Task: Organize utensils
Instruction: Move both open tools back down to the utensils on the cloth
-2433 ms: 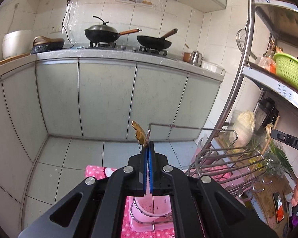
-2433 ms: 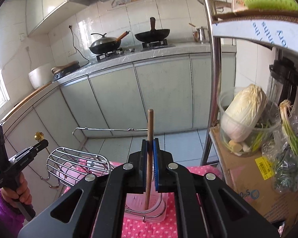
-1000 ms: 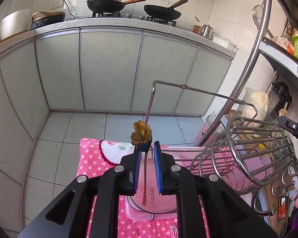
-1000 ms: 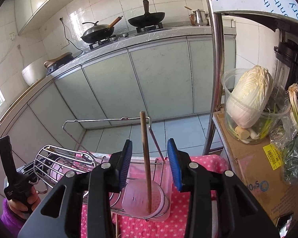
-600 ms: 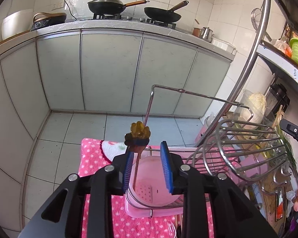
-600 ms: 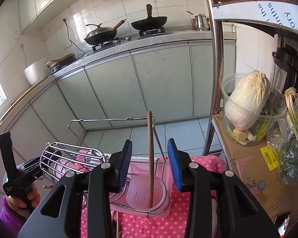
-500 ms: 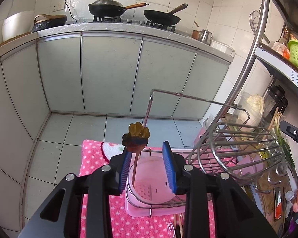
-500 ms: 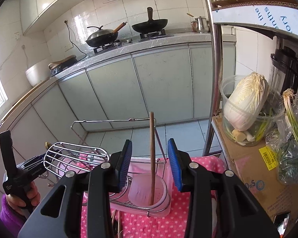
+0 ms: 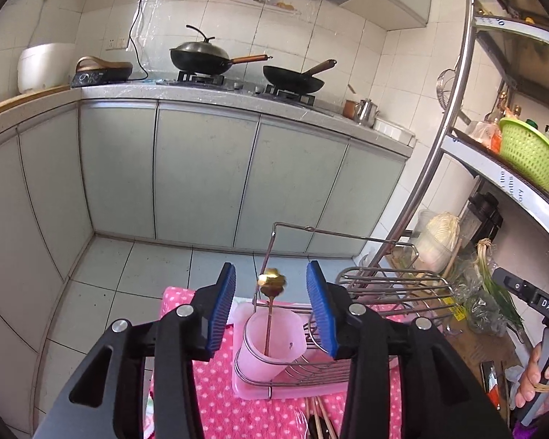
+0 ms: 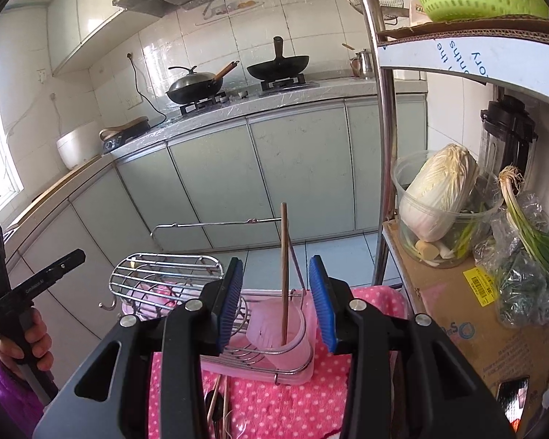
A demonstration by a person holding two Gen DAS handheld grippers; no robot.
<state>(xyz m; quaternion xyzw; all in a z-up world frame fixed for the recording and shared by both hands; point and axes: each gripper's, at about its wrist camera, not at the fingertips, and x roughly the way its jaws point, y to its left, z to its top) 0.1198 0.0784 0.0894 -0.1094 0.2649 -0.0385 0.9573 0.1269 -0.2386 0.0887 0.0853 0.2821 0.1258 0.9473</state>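
Pink plastic cup (image 9: 271, 336) in the wire rack (image 9: 351, 333) holds a gold-topped utensil (image 9: 271, 303) and a wooden chopstick (image 10: 284, 270), both leaning. Your left tool (image 9: 271, 307) and right tool (image 10: 276, 300) gape empty; clip either handle and you may tip the light cup.

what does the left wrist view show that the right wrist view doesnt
Only the left view shows the gold-topped spoon standing in its pink cup, between the open left gripper fingers. Only the right view shows the wooden chopstick standing in its cup, between the open right gripper fingers. Both show the wire rack, pink dotted cloth and cabbage.
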